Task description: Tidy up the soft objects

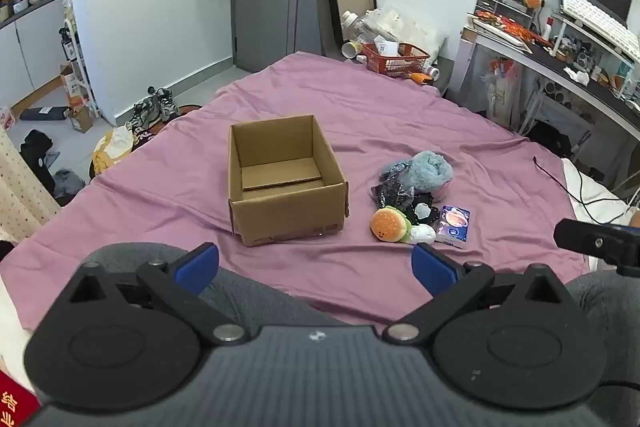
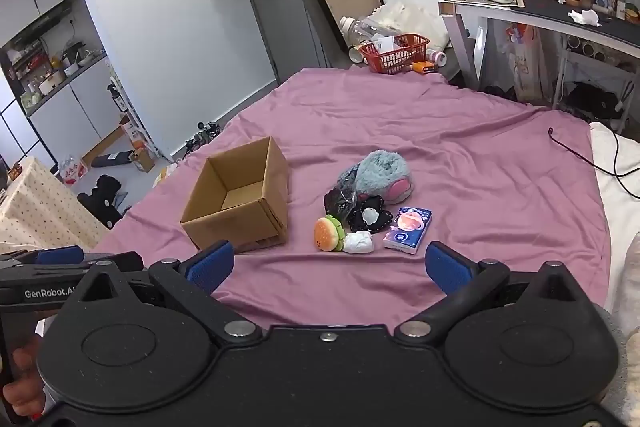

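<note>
Grey-clad knees (image 1: 240, 291) under left gripper (image 1: 316, 263) (left view only)

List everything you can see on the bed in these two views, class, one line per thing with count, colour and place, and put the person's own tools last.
cardboard box: one, brown, open and empty, left of the pile
bedsheet: one, mauve, under everything
fluffy plush slipper: one, grey-blue with pink paw pads, far end of pile
burger plush: one, orange and green, near end of pile
white soft bundle: one, beside the burger
tissue pack: one, blue and pink, right of pile
black lacy items: number unclear, middle of pile
left gripper: one, black with blue pads, open, empty
right gripper: one, same, open, empty
</note>
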`<state>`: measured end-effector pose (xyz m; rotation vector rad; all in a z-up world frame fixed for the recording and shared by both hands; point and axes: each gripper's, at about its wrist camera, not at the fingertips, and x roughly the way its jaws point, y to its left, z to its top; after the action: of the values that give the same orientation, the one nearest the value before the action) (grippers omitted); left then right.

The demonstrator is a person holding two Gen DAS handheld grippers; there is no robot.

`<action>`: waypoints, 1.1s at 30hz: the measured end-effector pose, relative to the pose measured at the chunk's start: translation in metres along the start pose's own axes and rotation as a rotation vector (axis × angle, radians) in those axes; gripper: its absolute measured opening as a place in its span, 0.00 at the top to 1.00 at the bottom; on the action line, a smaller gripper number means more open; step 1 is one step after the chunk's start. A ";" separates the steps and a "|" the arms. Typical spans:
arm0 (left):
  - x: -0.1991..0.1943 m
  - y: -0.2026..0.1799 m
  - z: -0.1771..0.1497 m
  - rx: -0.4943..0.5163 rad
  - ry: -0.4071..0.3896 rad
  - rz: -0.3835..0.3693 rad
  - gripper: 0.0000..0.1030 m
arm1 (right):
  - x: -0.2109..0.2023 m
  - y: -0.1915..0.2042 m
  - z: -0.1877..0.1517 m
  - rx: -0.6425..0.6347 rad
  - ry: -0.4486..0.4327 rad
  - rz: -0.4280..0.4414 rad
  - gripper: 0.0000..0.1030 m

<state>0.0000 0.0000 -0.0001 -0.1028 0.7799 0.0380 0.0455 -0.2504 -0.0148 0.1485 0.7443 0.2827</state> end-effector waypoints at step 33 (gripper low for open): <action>-0.009 -0.001 -0.002 -0.005 -0.012 -0.021 0.01 | -0.005 0.008 0.000 -0.038 0.004 -0.035 0.00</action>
<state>-0.0079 -0.0011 0.0044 -0.1152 0.7668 0.0202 0.0406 -0.2445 -0.0104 0.0992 0.7445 0.2638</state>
